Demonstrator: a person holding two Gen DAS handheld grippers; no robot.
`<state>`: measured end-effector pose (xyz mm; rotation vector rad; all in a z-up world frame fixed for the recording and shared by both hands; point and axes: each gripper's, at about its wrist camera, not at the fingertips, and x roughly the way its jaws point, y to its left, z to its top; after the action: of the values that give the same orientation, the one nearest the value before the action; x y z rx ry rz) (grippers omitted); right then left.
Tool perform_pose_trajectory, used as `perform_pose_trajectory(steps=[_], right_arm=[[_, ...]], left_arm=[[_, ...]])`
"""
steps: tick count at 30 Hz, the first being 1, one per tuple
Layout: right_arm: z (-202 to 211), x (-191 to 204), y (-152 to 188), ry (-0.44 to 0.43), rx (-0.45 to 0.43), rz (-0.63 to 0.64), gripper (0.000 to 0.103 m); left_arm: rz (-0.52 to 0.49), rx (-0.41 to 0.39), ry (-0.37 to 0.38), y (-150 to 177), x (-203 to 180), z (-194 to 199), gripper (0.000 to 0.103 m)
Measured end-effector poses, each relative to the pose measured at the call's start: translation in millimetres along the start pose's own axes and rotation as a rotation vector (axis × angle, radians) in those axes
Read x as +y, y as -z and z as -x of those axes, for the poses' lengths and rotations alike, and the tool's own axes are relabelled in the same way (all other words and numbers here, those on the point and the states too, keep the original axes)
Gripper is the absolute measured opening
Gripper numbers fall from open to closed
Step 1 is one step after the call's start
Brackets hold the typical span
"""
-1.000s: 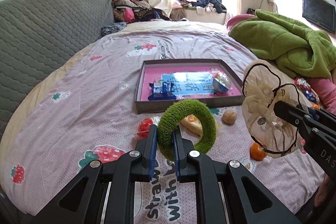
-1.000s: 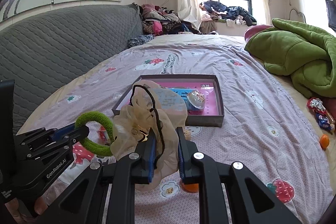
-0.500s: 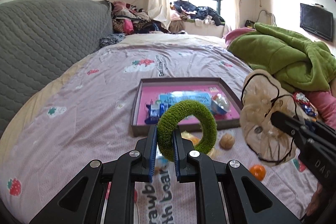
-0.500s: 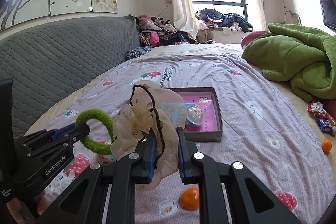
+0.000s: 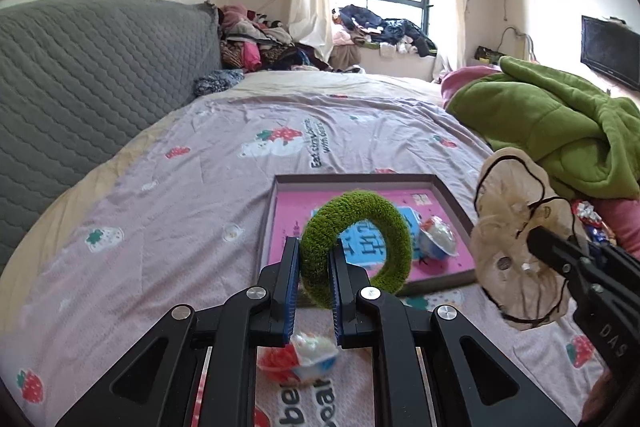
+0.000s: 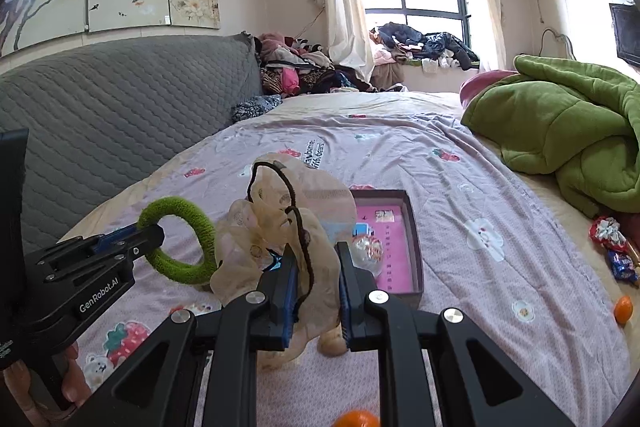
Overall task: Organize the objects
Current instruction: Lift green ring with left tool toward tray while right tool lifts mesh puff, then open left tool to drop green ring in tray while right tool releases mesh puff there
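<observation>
The left gripper point(image 5: 314, 267) is clamped on a fuzzy green scrunchie point(image 5: 360, 247), and the right gripper point(image 6: 318, 291) pinches a sheer beige scrunchie point(image 6: 280, 227). Both are carried above the bedspread. Just ahead of them lies the pink-lined tray point(image 5: 452, 199). Best to bring each over the tray's bare pink floor and lower it before letting go. Two scrunchies, one tray, two tangerines point(image 6: 623, 309), one wrapped sweet point(image 5: 300, 359) beneath the left gripper.
</observation>
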<state>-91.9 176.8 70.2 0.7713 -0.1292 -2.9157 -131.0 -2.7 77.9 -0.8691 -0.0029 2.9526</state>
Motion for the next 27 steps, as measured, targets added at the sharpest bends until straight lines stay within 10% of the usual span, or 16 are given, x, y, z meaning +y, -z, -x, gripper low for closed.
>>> perform_pose_trajectory(steps=[27], right_arm=[[-75.8, 7.3, -37.0, 0.066, 0.016, 0.020, 0.018]], left_arm=[[0.034, 0.096, -0.018, -29.4, 13.9, -77.0, 0.014]])
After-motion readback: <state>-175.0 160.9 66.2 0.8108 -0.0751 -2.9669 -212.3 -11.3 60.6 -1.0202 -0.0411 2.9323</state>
